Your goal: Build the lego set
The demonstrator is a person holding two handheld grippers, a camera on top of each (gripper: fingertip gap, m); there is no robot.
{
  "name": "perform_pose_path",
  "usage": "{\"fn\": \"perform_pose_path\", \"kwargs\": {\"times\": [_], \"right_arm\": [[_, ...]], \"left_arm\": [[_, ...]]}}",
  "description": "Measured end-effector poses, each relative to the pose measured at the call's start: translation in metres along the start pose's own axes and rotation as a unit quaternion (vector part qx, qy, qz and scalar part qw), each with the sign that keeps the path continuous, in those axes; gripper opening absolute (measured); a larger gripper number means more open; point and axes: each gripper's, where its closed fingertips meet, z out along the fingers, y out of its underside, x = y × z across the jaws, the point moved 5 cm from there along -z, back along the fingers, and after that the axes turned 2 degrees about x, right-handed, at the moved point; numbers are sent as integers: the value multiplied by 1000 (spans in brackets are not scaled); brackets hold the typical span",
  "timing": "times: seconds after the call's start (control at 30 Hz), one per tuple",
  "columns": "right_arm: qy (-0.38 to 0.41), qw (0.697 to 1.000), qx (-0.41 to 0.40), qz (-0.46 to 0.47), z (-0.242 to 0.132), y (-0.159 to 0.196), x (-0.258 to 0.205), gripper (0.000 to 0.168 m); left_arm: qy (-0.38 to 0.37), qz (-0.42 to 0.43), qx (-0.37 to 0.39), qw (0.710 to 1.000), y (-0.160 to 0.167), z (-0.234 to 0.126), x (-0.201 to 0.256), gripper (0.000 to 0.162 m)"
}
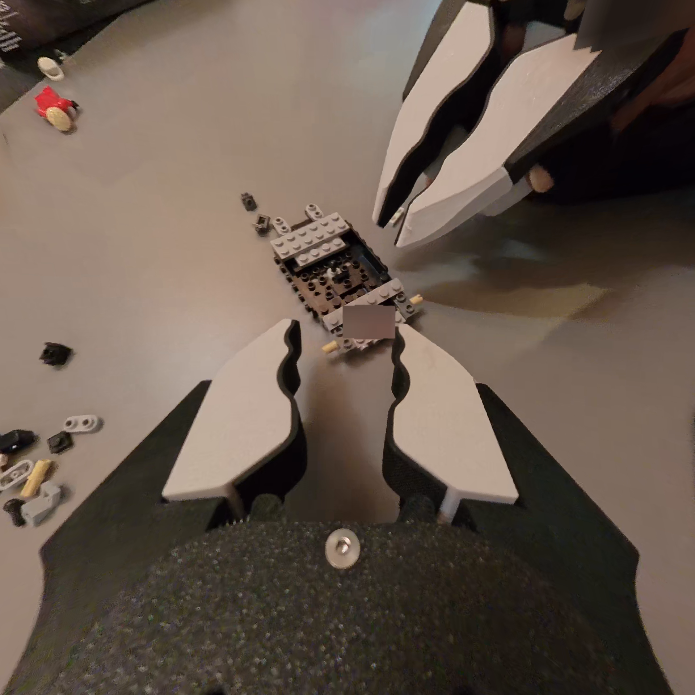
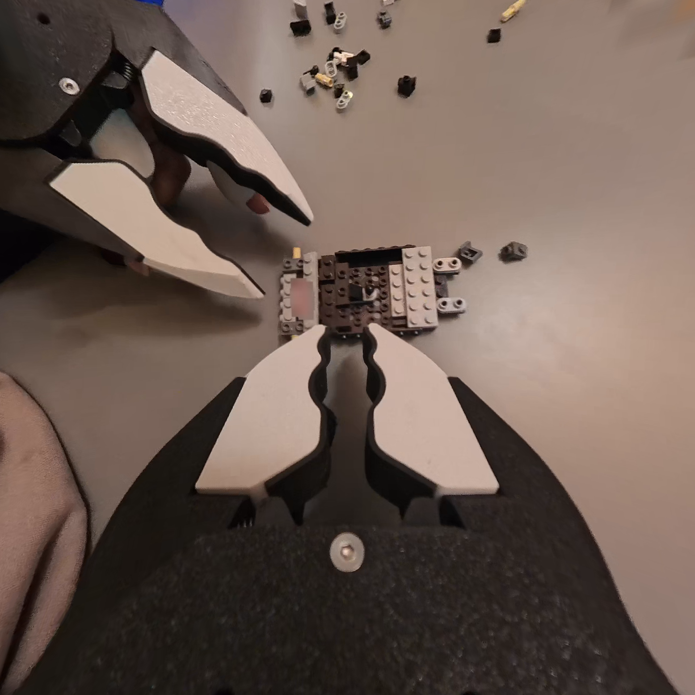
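Observation:
The lego build (image 1: 331, 270) is a flat black base with light grey plates on top and tan pins at one end. It lies on the grey table; it also shows in the right wrist view (image 2: 361, 289). My left gripper (image 1: 346, 330) is open and empty, its tips just short of the pin end; it also shows in the right wrist view (image 2: 286, 259). My right gripper (image 2: 345, 330) hovers at the build's long side, jaws narrowly apart. In the left wrist view, the right gripper (image 1: 391, 230) holds a small light grey piece (image 1: 397, 217) between its tips.
Two small dark grey pieces (image 2: 470, 252) (image 2: 513, 251) lie beside the build's far end. Several loose pieces lie in a cluster (image 2: 334, 71) farther off. A red piece with a tan wheel (image 1: 52, 109) and a black piece (image 1: 56, 353) lie to the left. A cloth (image 2: 30, 526) is at the near left. Tip to tip, the grippers are about 6 cm apart.

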Motion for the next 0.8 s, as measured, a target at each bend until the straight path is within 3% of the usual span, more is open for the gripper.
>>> {"fn": "perform_pose_path", "kwargs": {"times": [0.17,0.57,0.8], "right_arm": [[4,1000,-6,-7,-2,0,-1,15],[-11,997,-47,-51,34,-11,-19,12],[-2,999,-18,-34,22,-16,-9,7]], "left_arm": [[-17,-12,10,1000,-2,-6,-9,46],[-21,-5,8,1000,-1,-10,-10,46],[-20,-7,7,1000,0,-9,-10,46]]}}
